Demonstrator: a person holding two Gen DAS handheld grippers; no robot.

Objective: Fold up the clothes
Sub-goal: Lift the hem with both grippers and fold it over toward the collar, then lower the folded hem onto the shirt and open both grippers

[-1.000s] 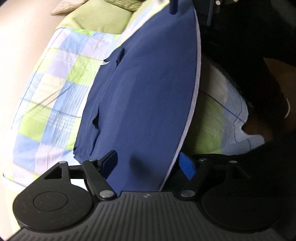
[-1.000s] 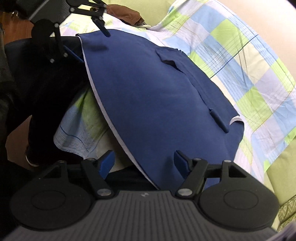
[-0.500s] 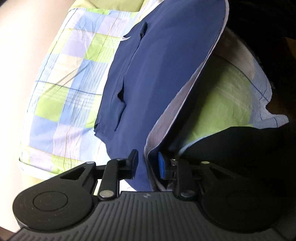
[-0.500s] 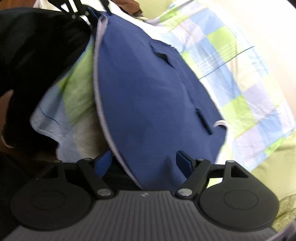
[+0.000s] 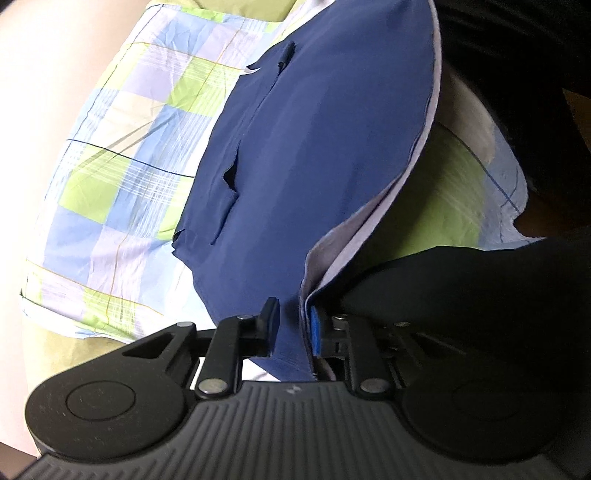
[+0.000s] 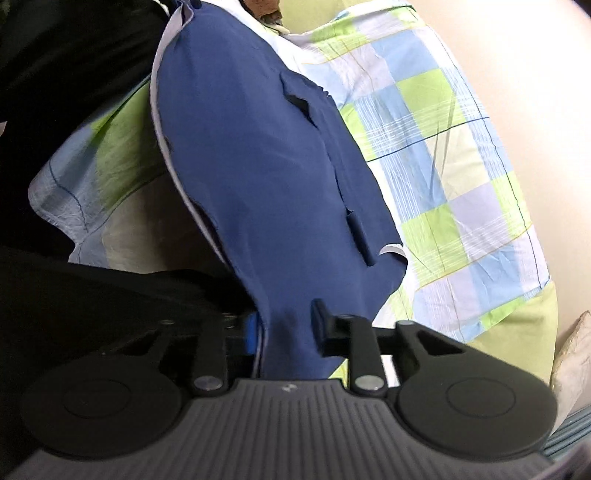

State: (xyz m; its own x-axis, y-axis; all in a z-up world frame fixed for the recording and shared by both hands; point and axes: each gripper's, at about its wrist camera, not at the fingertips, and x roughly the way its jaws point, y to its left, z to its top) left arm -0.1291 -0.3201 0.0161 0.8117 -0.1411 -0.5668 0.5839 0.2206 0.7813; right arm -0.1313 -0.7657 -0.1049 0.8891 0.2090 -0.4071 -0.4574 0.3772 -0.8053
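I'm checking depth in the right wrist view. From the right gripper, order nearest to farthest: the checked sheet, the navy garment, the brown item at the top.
1. Navy garment: between the fingers of the right gripper, whose jaws have just closed on its hem.
2. Checked sheet: spread under the garment, to the right.
3. Brown item: far end, top edge.

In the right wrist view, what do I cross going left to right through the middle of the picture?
Dark black fabric at the left edge → hanging edge of the green, blue and white checked bedsheet → navy blue garment → flat checked bedsheet on the bed → pale beige wall.
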